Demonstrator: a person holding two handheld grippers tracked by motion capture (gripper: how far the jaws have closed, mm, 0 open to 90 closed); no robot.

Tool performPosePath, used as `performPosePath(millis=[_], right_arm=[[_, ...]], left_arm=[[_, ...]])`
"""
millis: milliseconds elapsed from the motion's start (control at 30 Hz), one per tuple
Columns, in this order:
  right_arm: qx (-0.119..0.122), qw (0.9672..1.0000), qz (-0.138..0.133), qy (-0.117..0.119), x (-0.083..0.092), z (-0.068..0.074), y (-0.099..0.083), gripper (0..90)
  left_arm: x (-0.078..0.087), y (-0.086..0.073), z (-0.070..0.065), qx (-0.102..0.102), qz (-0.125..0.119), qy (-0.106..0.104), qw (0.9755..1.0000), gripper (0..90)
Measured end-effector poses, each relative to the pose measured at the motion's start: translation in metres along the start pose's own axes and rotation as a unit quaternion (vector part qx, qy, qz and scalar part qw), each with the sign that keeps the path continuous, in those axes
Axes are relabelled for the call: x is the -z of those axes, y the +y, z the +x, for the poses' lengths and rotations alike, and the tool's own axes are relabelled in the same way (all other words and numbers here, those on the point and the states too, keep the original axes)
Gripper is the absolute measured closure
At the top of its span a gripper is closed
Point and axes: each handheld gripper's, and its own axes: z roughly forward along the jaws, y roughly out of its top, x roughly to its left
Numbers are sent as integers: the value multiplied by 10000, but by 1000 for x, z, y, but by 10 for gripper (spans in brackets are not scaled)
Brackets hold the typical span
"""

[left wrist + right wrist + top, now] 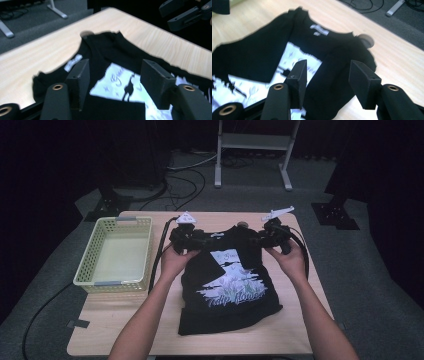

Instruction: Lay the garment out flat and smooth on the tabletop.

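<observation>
A black T-shirt [230, 290] with a white and teal print lies flat on the wooden table [125, 330], its sleeves folded inward over the front. My left gripper [202, 241] hovers at the shirt's upper left by the collar, and my right gripper [259, 240] at its upper right. In the left gripper view the jaws [116, 71] stand apart above the T-shirt [112, 47], with nothing pinched. The right gripper view shows the same: the gripper [328, 72] is open over the folded sleeve of the T-shirt [262, 55]. The neck label [319, 29] faces up.
A pale yellow plastic basket [90, 260] stands on the table's left side, with nothing in it. Cables [160, 255] trail from the grippers over the table's back and down to the floor. A white metal stand [252, 150] is on the floor behind the table.
</observation>
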Motion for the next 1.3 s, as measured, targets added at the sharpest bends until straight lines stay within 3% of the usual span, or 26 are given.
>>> performPosePath(millis=[600, 833, 1000, 1067, 1300], right_arm=[[230, 9993, 225, 195, 2, 39, -52, 436], [307, 9984, 403, 253, 0, 54, -77, 434], [342, 9964, 681, 373, -10, 64, -98, 437], [317, 9955, 794, 408, -14, 66, -105, 438], [425, 9911, 1116, 579, -26, 75, -124, 464]], left_arm=[[7, -34, -36, -70, 130, -152, 9998, 308], [8, -56, -52, -114, 365, -169, 9991, 296], [2, -78, -58, -140, 723, -137, 9972, 282], [-1, -85, -60, -237, 926, -111, 9954, 282], [-13, -102, -64, -258, 1494, -119, 9884, 251]])
